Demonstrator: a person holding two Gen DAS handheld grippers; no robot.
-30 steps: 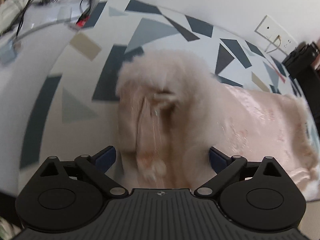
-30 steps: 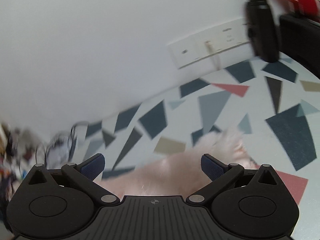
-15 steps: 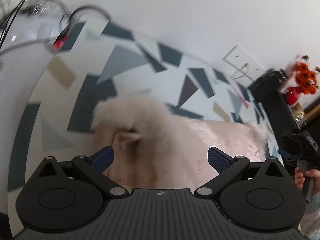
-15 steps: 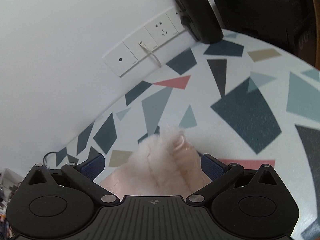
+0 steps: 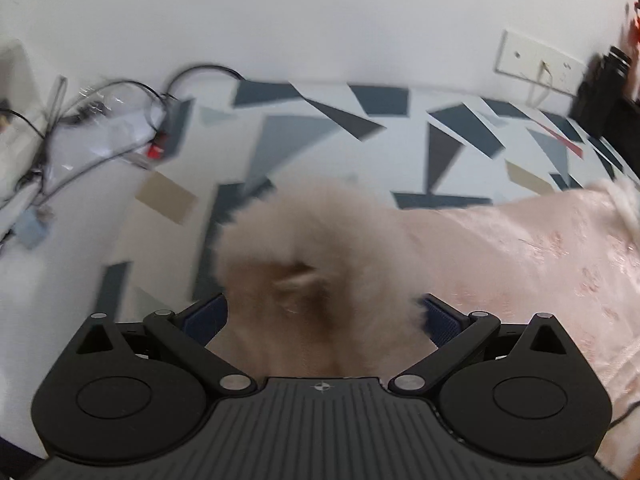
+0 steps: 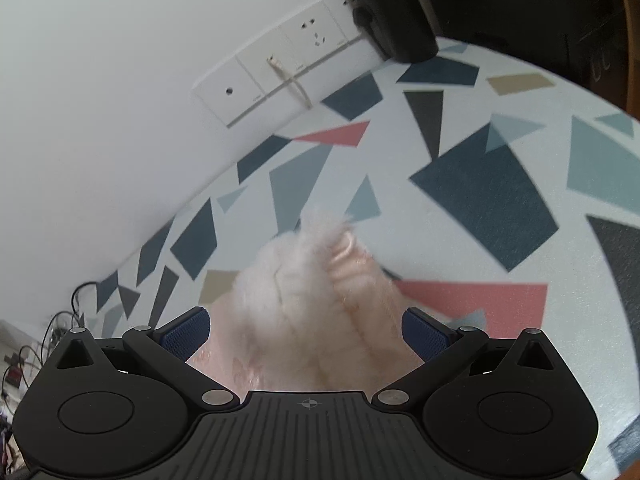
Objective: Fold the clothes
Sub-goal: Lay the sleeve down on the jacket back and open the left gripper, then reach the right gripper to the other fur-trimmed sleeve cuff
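A fluffy pale pink garment (image 5: 520, 264) lies spread on the patterned table, its smooth satin-like side up and fleece showing at the edges. In the left wrist view a blurred fleece bunch (image 5: 316, 256) rises between the fingers of my left gripper (image 5: 320, 316), whose jaws stand wide apart. In the right wrist view another fleecy edge of the garment (image 6: 308, 280) bulges up between the fingers of my right gripper (image 6: 306, 332), also wide apart. Blue finger pads (image 6: 188, 332) flank the cloth on each side. Whether the pads press on the fabric is hidden.
The tablecloth (image 6: 480, 200) has dark, teal and pink triangles. Cables and a clear plastic bag (image 5: 100, 128) clutter the far left. A wall socket strip (image 6: 280, 72) runs along the white wall, with a black device (image 6: 392, 12) and a black box (image 6: 520, 4) at the far right.
Both grippers have swung across the table with the garment bunches staying between their fingers. The left view now faces the wall and cables; the right view has closed in slightly on the fleece edge.
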